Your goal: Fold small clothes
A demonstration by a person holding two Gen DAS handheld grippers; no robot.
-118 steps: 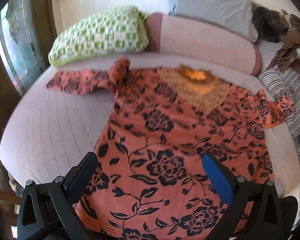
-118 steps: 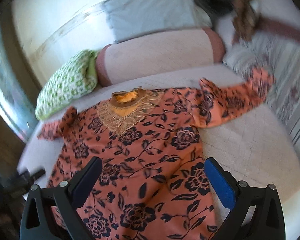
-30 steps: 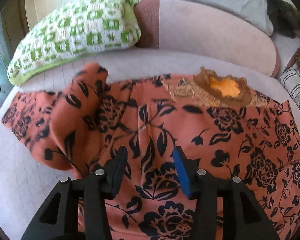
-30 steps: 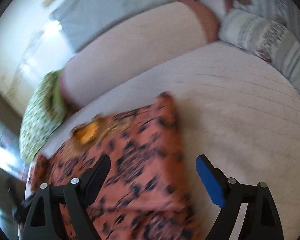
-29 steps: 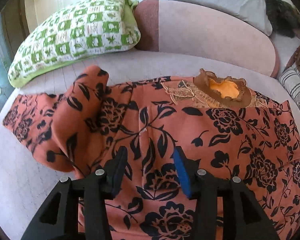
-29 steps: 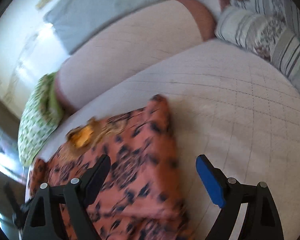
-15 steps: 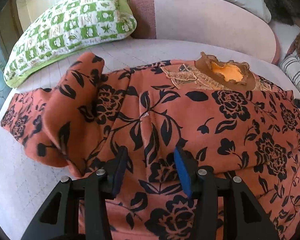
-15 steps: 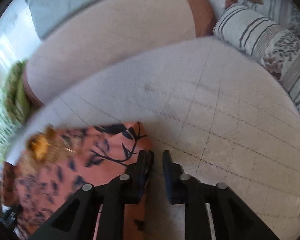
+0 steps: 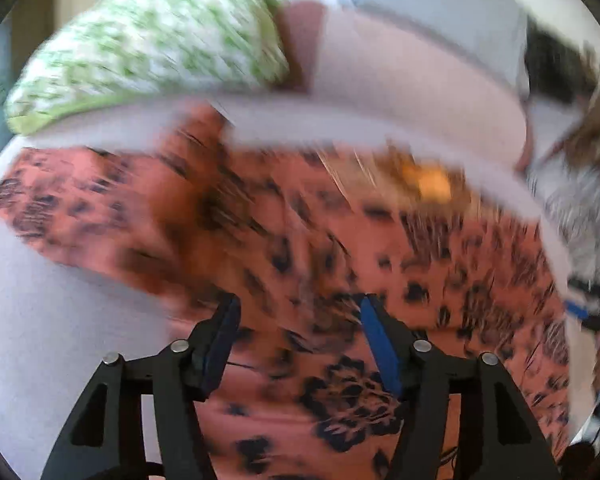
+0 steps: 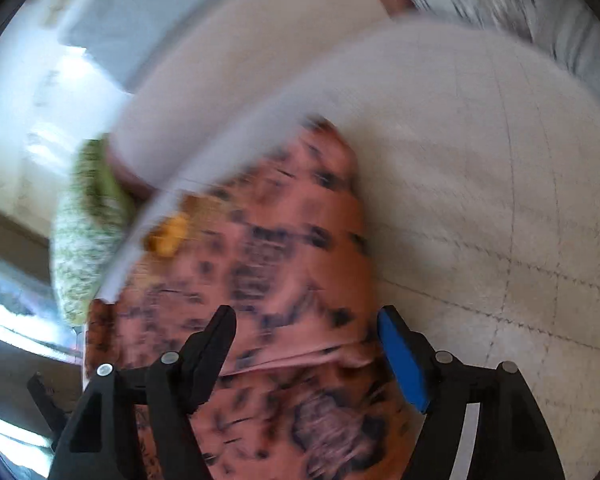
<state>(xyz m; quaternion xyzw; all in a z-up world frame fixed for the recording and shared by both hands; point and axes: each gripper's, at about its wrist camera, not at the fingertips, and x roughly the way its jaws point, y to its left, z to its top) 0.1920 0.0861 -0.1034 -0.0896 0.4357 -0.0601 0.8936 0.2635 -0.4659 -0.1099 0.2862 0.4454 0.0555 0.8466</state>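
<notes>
- Two claws in play, both w/ jaws opening right now: left claw [image 9: 296, 320] hangs over the orange floral garment [image 9: 300, 248], pads apart, cloth below them but not pinched as far as we can tell thru the blur.
- Right claw [image 10: 306, 334] also spread; the garment's folded right edge [image 10: 332, 240] sits between/under its pads, no pinch visible.
- Garment lies flat-ish on the pale quilted bed [image 10: 480, 160], neckline [image 9: 428, 180] toward the pink bolster [image 9: 400, 80]. Right side looks folded in; left sleeve [image 9: 80, 200] is out to the side, bunched near the shoulder.
- Green-checked pillow [image 9: 148, 40] sits behind the left sleeve, apart from it.
- We judge: one side fold done, left side not yet folded.
- Risks from here:
  - Both views are smeared, so aim is poor; a grab could catch two layers or the bedcover instead of one edge.
  - Bunched left sleeve may fold in lumpy if we take it at the hump, not the cuff end.
  - Right fold is loose, nothing pinning it; tugging the cloth from the left could drag it open.
  - Thin fabric prob. slips from a shallow pinch, so a sleeve may drop mid-fold.
</notes>
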